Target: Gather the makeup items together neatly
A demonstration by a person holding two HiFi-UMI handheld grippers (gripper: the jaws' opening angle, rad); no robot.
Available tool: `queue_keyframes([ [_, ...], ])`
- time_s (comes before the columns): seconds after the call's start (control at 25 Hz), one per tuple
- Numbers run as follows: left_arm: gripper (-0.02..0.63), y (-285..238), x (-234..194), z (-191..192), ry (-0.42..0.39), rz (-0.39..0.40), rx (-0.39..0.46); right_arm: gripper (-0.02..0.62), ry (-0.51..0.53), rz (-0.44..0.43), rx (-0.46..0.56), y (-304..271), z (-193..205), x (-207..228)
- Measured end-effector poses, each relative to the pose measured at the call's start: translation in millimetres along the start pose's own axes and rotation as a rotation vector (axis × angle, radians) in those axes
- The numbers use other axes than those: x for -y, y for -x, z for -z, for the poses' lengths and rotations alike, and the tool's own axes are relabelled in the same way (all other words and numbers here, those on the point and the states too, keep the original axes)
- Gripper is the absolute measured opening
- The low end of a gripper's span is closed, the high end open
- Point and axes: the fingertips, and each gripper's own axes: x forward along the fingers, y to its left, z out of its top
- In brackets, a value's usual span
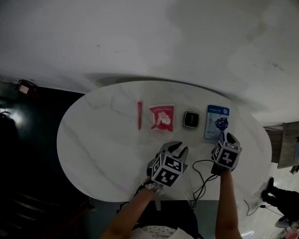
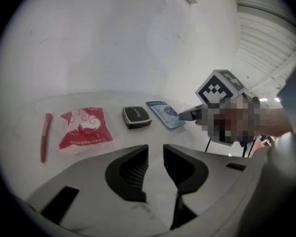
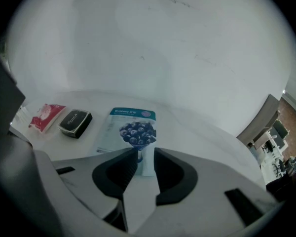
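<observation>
White oval tabletop (image 1: 97,148), four makeup items in a loose row across its far half, well apart from each other. Largest is the blue sheet-mask packet (image 3: 130,132) at the row's right end, lying flat with its long axis running away from the person, roughly in line with the right gripper (image 3: 140,157). That gripper sits right at the packet's near short edge, pointing down at it. Its jaws are partly apart, the packet's edge shows in the gap, and the pads don't look pressed on it, so nothing is held. The right hand is clearly the nearer one for this item. To gather it, the packet likely has to slide left toward the others. Next along are the red pouch (image 1: 162,118), flat, mid-row, then the black compact (image 1: 191,119) between pouch and packet, so it is the first thing in the way of a leftward push. The thin red stick (image 1: 139,115) is at the left end, its long axis also pointing away. The left gripper (image 2: 155,154) hovers short of the pouch and compact, jaws partly apart, empty. A black cable (image 1: 202,176) trails on the near edge, clear of the row.
</observation>
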Motion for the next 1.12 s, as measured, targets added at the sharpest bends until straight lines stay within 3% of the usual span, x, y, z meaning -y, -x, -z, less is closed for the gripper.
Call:
queue_keyframes([
  [0.16,0.126,1.9,0.3,-0.6,0.001,-0.004,0.006,0.126,-0.032,0.001,0.051,11.7,-6.2,0.6],
  [0.28,0.126,6.1,-1.7,-3.4,0.010,-0.009,0.021,0.126,-0.049,-0.052,0.109,26.7,-15.8,-10.8],
  [0.52,0.126,17.8,-6.1,-12.0,0.028,-0.019,0.067,0.023,-0.064,-0.184,0.231,62.2,-34.6,-52.6],
  [0.88,0.047,62.9,-19.8,-33.8,0.055,-0.101,0.219,0.008,-0.107,-0.306,0.324,115.5,-42.9,-106.3],
  [1.12,0.029,104.9,-33.1,-46.8,0.048,-0.205,0.333,0.008,-0.119,-0.325,0.375,143.3,-45.1,-130.2],
])
